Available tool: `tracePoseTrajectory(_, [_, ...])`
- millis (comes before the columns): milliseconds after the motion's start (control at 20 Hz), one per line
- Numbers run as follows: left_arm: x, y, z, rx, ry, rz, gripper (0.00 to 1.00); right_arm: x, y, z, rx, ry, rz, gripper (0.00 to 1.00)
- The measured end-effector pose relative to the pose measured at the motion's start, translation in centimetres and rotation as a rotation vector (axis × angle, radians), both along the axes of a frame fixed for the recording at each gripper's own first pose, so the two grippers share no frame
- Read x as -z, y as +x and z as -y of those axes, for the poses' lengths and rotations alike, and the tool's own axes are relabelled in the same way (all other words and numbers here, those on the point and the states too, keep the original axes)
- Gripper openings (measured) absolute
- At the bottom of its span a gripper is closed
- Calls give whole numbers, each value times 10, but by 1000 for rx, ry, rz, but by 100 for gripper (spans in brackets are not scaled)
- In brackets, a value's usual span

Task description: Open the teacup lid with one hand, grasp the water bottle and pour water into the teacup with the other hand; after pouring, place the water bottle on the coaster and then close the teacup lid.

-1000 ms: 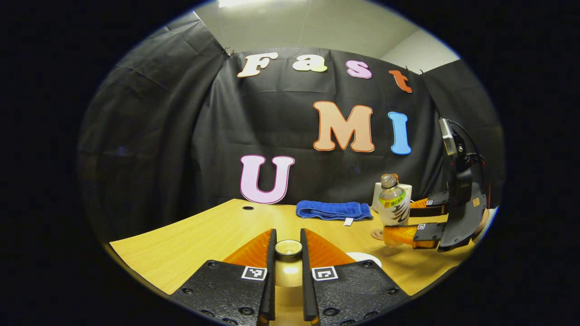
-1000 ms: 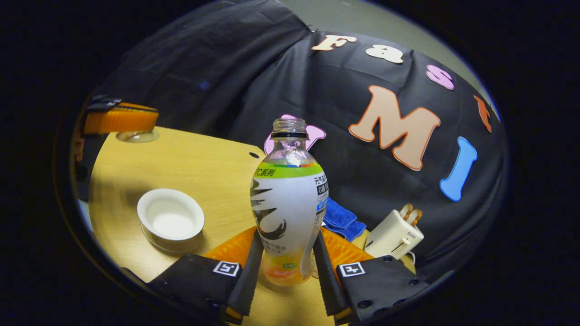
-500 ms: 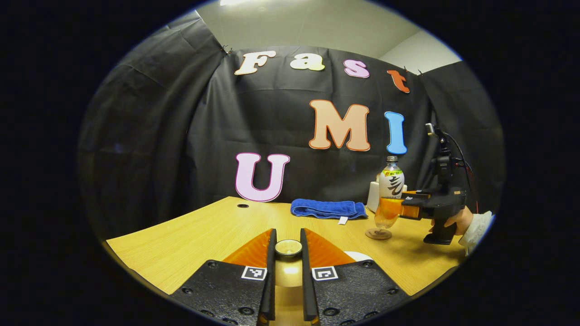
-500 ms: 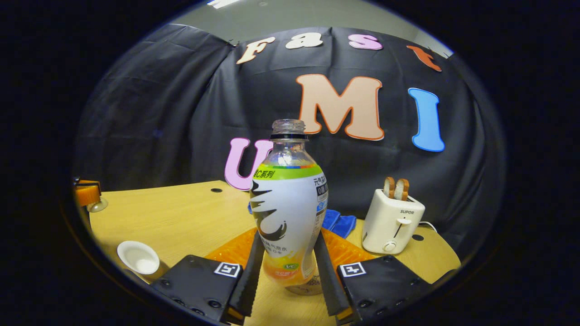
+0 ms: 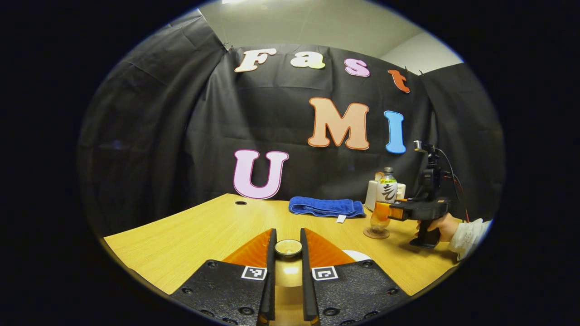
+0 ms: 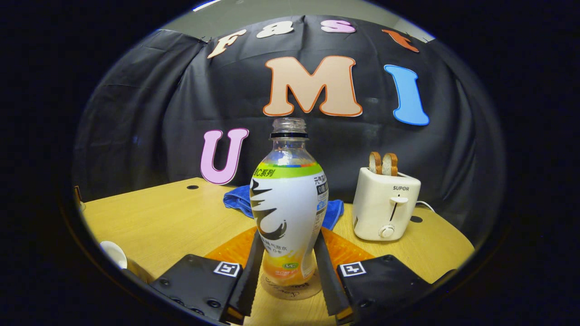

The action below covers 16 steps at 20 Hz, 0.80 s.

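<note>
Late stage of the pouring task. The right gripper (image 6: pixel 285 271) has its two fingers pressed against the lower body of the uncapped water bottle (image 6: pixel 288 213), which stands upright with its base on or just above the round coaster (image 6: pixel 290 290), toward the table's (image 5: pixel 190 235) right edge; whether the base bears fully on the coaster cannot be told. In the left gripper view the same bottle (image 5: pixel 386 199) and coaster (image 5: pixel 376 233) appear near the far right corner, with a hand (image 5: pixel 442 225) on the gripper's handle. The left gripper (image 5: pixel 288 253) has its jaws narrow, closed on the knob of the teacup lid (image 5: pixel 288 247), held clear of the cup. The open teacup (image 6: pixel 113 253) sits by the near edge. Judged done: lid off, bottle brought to the coaster; pouring is presumably complete. Left: release the bottle, then set the lid back on the teacup.
</note>
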State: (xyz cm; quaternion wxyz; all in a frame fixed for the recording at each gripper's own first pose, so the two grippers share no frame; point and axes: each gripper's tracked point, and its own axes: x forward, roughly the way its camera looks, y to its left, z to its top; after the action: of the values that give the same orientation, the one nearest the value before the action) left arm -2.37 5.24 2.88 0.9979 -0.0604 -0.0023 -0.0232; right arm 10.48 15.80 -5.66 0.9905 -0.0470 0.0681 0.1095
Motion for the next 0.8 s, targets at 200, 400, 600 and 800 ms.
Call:
tracePoseTrajectory(200, [0,0,1,5,-3,-1,21,6,2,2,9,0,-13,65])
tracePoseTrajectory(400, [2,0,6,14,-12,-6,21,15,-2,9,22,0,-20,67])
tracePoseTrajectory(600, [2,1,15,31,-7,-9,21,18,-2,11,31,16,-21,71])
tracePoseTrajectory(800, [-4,4,23,56,-6,1,21,19,-6,10,22,12,-24,76])
